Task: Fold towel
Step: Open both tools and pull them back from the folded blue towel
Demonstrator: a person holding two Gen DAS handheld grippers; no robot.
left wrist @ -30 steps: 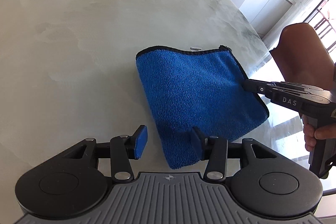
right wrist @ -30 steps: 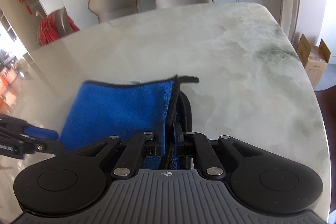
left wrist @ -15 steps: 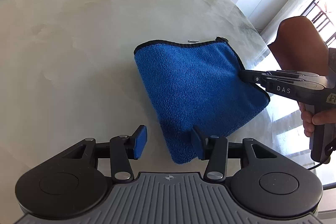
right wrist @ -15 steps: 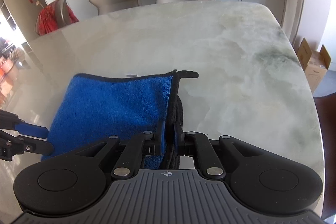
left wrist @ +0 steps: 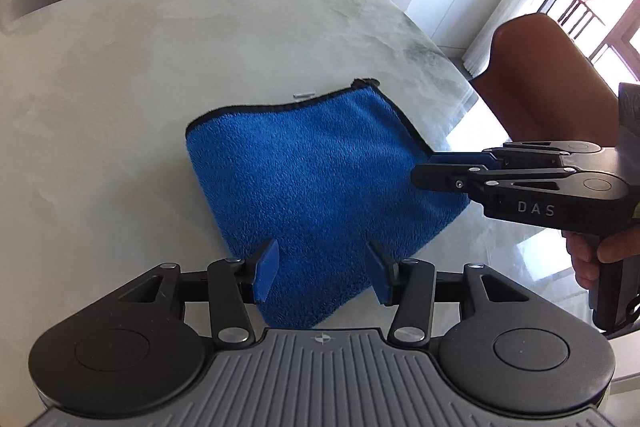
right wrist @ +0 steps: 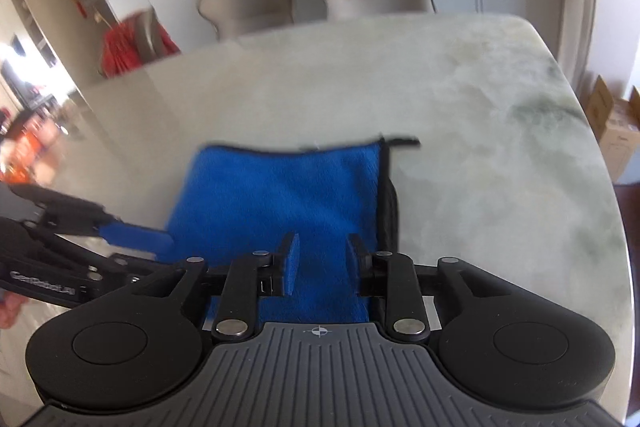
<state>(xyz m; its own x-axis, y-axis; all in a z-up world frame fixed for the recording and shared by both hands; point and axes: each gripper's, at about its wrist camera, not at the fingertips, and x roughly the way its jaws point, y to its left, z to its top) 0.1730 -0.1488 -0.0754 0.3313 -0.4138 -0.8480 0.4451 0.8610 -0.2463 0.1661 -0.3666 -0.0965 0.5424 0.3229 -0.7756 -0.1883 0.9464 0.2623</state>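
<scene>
Centrally, we see the folded blue towel (left wrist: 316, 179) lying on the marble table (left wrist: 120, 99). Our left gripper (left wrist: 322, 277) hovers spread at its near edge; our right gripper (right wrist: 322, 263), also parted, hovers over its right side, holding nothing.

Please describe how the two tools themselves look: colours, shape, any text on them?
Both tools, left and right, are black, with two round pivot housings, silver screws, a ribbed grey body and blue pads on the fingers. The right tool bears white "DAS" lettering on its side; a bare hand grips its pistol-style handle.
</scene>
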